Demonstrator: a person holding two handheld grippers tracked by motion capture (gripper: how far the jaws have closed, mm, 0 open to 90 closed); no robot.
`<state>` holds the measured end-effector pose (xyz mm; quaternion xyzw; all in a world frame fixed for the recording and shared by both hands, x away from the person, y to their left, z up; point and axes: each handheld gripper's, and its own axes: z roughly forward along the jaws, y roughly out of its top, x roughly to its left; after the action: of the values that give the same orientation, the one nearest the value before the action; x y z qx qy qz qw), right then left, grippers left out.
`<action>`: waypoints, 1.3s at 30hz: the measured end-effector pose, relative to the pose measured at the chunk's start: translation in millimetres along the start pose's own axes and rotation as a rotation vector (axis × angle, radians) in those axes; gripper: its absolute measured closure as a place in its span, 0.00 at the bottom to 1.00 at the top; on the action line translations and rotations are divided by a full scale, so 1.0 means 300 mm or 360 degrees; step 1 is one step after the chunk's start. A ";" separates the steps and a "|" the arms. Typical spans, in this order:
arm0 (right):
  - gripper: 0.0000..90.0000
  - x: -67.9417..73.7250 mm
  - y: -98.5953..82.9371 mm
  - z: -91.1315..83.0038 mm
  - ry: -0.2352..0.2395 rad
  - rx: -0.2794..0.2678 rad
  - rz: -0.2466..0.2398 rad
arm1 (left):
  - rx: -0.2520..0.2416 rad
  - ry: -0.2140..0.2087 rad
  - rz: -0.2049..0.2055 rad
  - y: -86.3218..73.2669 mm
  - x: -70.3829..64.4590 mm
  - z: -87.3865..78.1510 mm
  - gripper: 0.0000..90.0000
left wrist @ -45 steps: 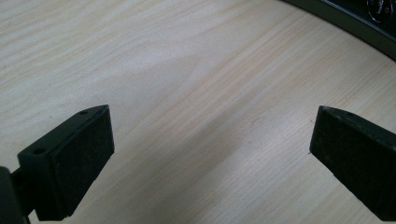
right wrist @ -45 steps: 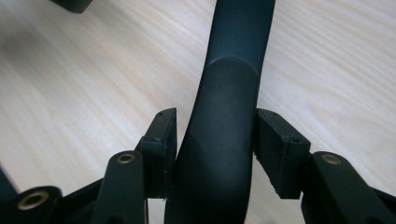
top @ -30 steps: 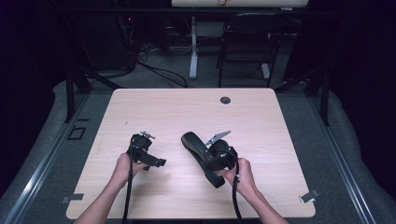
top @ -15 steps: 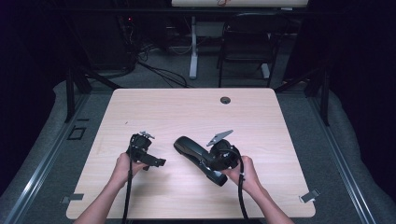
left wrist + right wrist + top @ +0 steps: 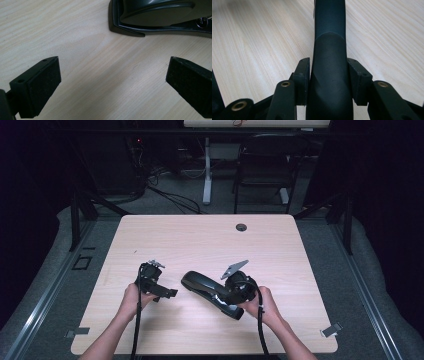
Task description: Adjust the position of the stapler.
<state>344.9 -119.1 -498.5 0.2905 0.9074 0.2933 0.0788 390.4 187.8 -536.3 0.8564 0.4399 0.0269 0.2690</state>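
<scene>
Since a second ago, the black stapler (image 5: 207, 289) has swung left across the counter (image 5: 200, 235), toward the left gripper (image 5: 159, 290), whose fingers (image 5: 42, 85) are spread wide and empty. Right gripper (image 5: 227, 292) fingers (image 5: 302, 75) clamp its rear; it seems midway, handover not yet made

The high view looks forward and down from above the near edge, taking in the whole table (image 5: 210, 235). The left gripper view sits very close to the tabletop, facing the stapler (image 5: 160, 15) at 1 o'clock. The right gripper view looks along what seems the same stapler (image 5: 329, 75), toward 12 o'clock. All three share it.
</scene>
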 end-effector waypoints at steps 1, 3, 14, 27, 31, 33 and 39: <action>0.63 0.001 0.001 -0.001 -0.0004 0.0007 -0.0001 | 0.0001 0.0000 0.0000 0.000 0.000 0.000 0.00; 0.63 0.005 0.004 0.001 -0.0023 0.0014 0.0011 | 0.0001 0.0000 0.0001 0.000 0.000 0.000 0.00; 0.62 0.045 0.027 0.020 -0.0178 0.0053 0.0075 | 0.0002 -0.0002 0.0010 0.000 -0.002 0.001 0.00; 0.65 0.023 0.011 0.017 -0.0073 -0.0021 0.0024 | 0.0006 -0.0010 0.0014 0.001 -0.002 0.002 0.00; 0.65 0.019 0.009 0.013 -0.0045 -0.0009 -0.0010 | 0.0005 -0.0013 0.0017 0.001 -0.001 0.001 0.00; 0.65 0.017 0.007 0.012 -0.0029 -0.0013 -0.0024 | 0.0001 -0.0017 0.0010 0.000 0.002 -0.003 0.00; 0.65 0.016 0.002 0.011 0.0025 -0.0023 -0.0074 | -0.0023 -0.0026 0.0008 -0.001 0.011 -0.015 0.00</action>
<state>342.3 -114.4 -500.7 0.2664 0.9123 0.3004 0.0806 390.9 192.4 -533.2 0.8557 0.4354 0.0238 0.2786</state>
